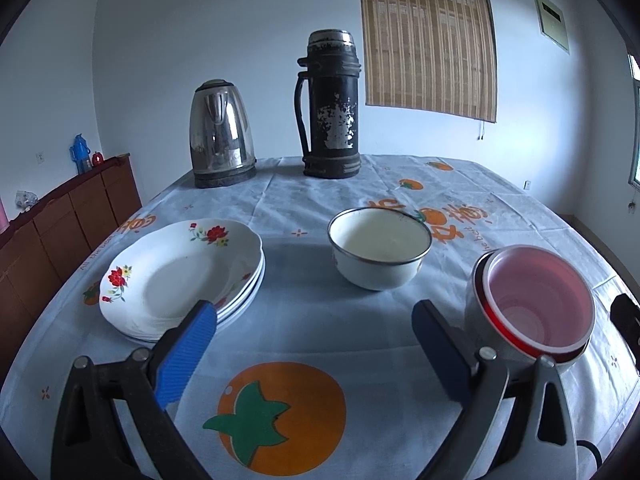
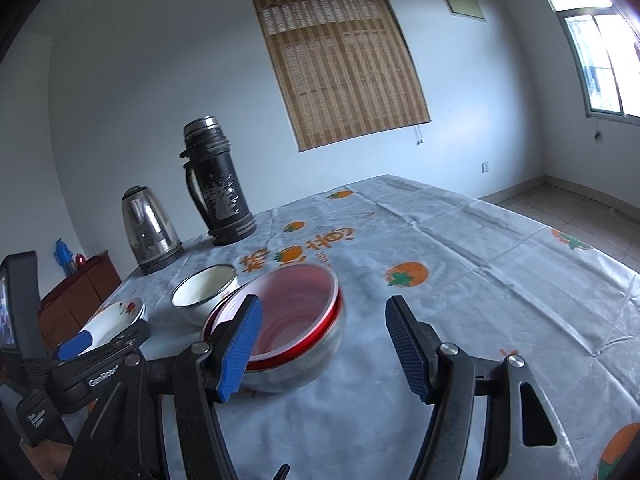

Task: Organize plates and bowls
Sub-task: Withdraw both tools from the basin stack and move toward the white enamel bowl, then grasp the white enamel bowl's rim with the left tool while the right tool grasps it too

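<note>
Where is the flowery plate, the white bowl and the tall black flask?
Flowery plate stack (image 1: pixel 180 280), left wrist view, on the top plate's bare middle.
White bowl (image 1: pixel 380 240), left wrist view, on its inside.
Black flask (image 1: pixel 332 108), left wrist view, on its body.

We are finding the plate stack (image 1: pixel 182 276) lying left of the bowl (image 1: pixel 380 248), nested bowls (image 1: pixel 532 304) right. Kettle (image 1: pixel 222 134) and flask (image 1: pixel 330 104) are standing behind, kettle left.

1. The left gripper (image 1: pixel 314 316) has black plastic arms with round silver screws at the joints.
2. Its fingers (image 1: pixel 200 324) wear blue pads with tiny ridges.
3. The right gripper (image 2: pixel 324 316) looks the same: black arms, silver screws, blue ridged pads.
4. In the right view, the left gripper's black bar has white letters.
5. Triangle holes are cut in the black arms.
</note>
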`<state>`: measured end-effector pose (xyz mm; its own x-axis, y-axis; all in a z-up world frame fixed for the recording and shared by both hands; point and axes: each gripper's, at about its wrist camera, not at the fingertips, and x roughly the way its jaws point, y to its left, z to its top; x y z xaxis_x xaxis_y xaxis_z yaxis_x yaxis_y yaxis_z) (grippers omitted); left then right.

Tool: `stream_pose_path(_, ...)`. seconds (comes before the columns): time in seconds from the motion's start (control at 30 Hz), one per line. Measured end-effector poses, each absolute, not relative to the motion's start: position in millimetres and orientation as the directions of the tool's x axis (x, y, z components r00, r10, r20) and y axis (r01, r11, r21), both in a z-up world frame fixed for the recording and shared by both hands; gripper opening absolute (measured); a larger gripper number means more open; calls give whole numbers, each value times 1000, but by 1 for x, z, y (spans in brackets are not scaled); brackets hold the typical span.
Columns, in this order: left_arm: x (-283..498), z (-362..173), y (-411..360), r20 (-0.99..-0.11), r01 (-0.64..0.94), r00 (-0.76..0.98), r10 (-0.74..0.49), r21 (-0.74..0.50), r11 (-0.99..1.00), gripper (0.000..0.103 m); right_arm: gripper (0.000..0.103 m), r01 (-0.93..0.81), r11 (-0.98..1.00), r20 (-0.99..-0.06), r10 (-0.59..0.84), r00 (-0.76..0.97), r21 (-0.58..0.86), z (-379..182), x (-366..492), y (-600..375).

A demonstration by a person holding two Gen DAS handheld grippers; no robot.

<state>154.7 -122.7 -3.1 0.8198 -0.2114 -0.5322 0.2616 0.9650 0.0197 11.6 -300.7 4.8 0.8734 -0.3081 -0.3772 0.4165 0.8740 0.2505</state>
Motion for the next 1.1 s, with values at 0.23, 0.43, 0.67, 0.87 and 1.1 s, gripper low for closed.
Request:
stream_pose_path(0.23, 166, -5, -110, -561, 250, 794, -235, -51, 967, 100, 66, 351, 903, -400, -235, 886, 247, 6, 26, -290)
stream_pose_path(0.43, 168, -4, -109, -565, 256, 787, -247, -65, 965, 96, 66, 286, 923, -431, -157, 889, 255, 6, 42, -282)
stream_pose_path(0.67, 188, 1, -116, -594, 269, 759, -267, -87, 959, 89, 62, 228, 934, -430, -92, 898, 275, 22, 66, -280)
stream_pose_path(0.87, 224, 13, -125, -620, 267, 737, -269, -99, 959, 69, 54, 207, 932, -511, -27, 859, 298, 40, 117, -292)
stream_pose_path(1.1, 265, 7, -137, -680, 258, 673, -291, -154, 954, 45, 43, 234, 914, -657, 45, 753, 330, 27, 179, -306)
